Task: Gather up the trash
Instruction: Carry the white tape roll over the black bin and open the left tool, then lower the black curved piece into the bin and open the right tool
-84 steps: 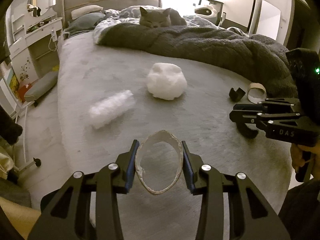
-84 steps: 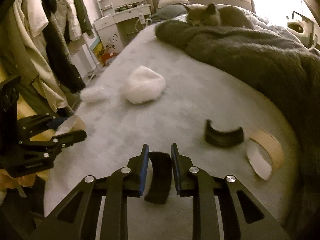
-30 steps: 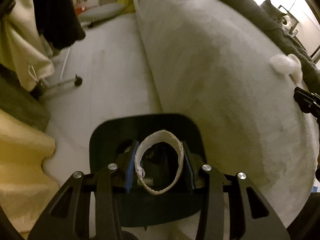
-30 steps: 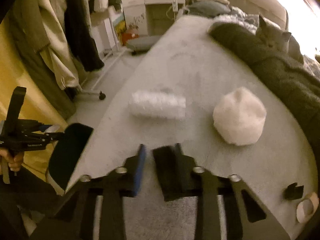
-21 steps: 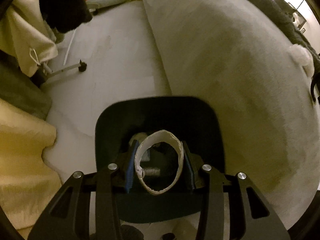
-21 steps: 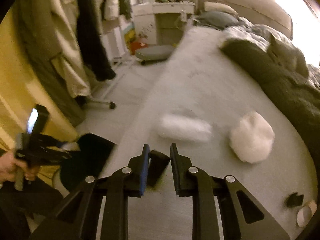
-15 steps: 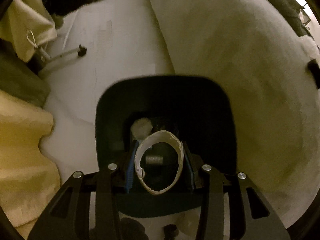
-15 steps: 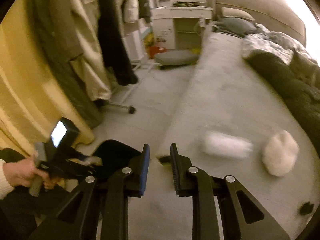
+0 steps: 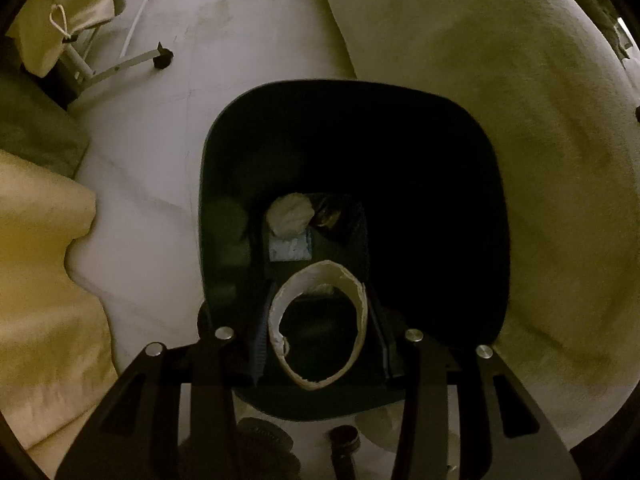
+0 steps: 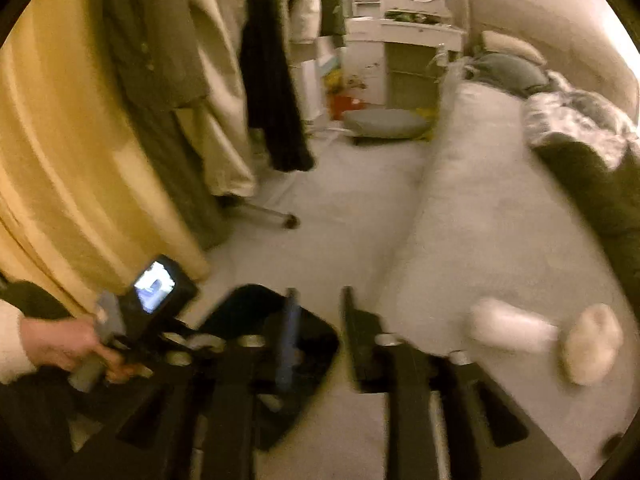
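The left gripper [image 9: 318, 330] pinches a cardboard ring [image 9: 318, 324] directly over the open bin [image 9: 472, 128], likely so it drops onto the wad [image 9: 290, 214] already inside. The right gripper [image 10: 316, 344], blurred, shows jaws parted with nothing visible between; tissue lumps [image 10: 588, 340] remain on the bed [image 10: 500, 220].

The left gripper [image 9: 320, 320] holds a cardboard ring [image 9: 318, 324] over the dark bin [image 9: 460, 128] by the bed [image 9: 500, 60].
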